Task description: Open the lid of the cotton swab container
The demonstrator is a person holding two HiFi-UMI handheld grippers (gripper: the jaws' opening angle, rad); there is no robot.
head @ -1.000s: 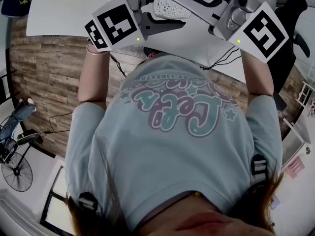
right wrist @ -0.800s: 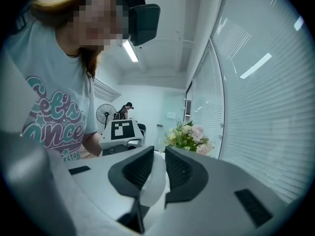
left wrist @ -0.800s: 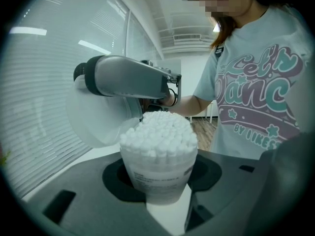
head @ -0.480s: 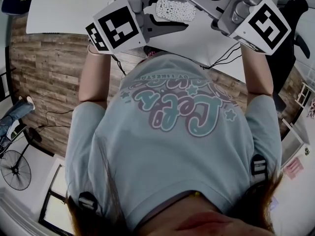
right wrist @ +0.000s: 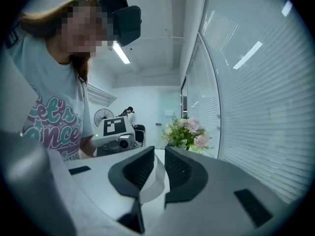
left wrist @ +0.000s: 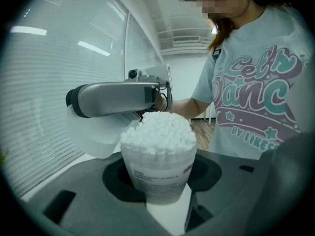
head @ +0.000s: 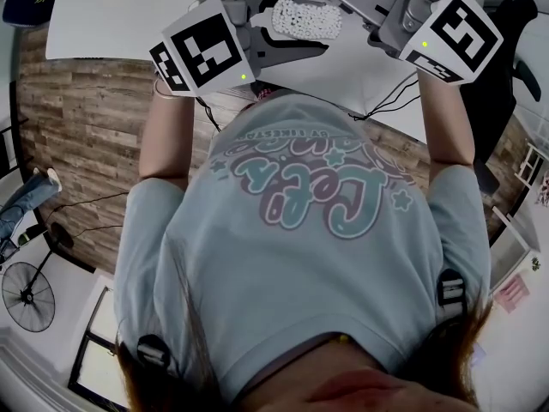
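A clear tub packed with white cotton swabs [left wrist: 158, 146] stands upright between the pads of my left gripper [left wrist: 162, 191], which is shut on its lower body. The tub's top is uncovered. Its translucent lid [left wrist: 93, 132] hangs apart to the left of the tub, held by its edge in my right gripper [left wrist: 81, 107]. In the right gripper view the thin lid [right wrist: 156, 181] is pinched between the close-set jaws of my right gripper [right wrist: 156, 168]. From the head view the tub [head: 306, 17] sits over the white table just past the left gripper's marker cube [head: 206, 45].
The white table [head: 111, 24] runs along a wall of window blinds [right wrist: 256, 82]. A vase of flowers [right wrist: 187, 132] stands at its far end and a fan [right wrist: 102, 116] stands behind. Cables [head: 386, 101] hang off the table edge by the person's shirt.
The right gripper has rolled and its marker cube has shifted a little toward the top of the head view. The left gripper and the tub have barely moved.
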